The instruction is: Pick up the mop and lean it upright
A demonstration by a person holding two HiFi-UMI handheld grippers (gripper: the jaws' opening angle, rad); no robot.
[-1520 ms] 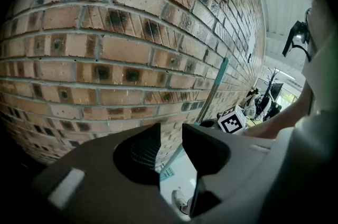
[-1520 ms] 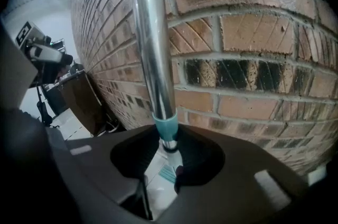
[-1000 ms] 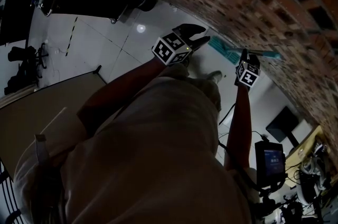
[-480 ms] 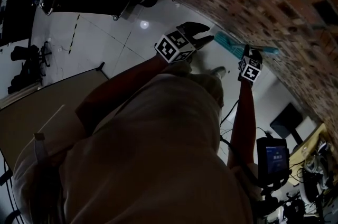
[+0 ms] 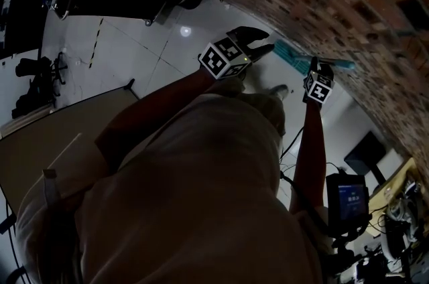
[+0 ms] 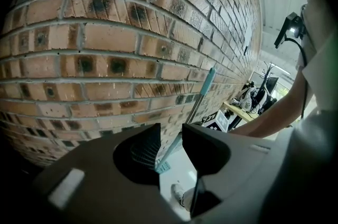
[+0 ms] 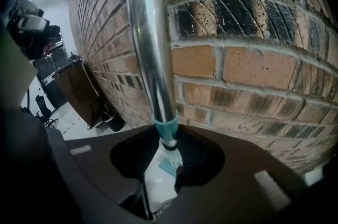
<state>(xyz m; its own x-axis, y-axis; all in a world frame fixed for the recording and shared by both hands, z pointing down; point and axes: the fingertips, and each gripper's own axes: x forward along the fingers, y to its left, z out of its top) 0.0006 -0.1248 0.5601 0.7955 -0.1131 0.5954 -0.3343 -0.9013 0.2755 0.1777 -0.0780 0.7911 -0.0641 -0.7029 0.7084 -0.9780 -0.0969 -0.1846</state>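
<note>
Where brick wall [image 6: 105,43] meets pale floor [image 5: 127,48], mop [image 7: 150,48] stands.

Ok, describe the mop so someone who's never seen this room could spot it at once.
Start at the big brick wall. Right beside it rises the mop, clamped in the right gripper. Nothing else nearby is a slim shiny metal pole with teal fittings.

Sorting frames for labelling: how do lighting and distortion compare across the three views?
Head view: underexposed, glare spot on the floor. Left gripper view: well lit, brick wall bulging from fisheye. Right gripper view: mop pole close, soft, streaked with glare.
</note>
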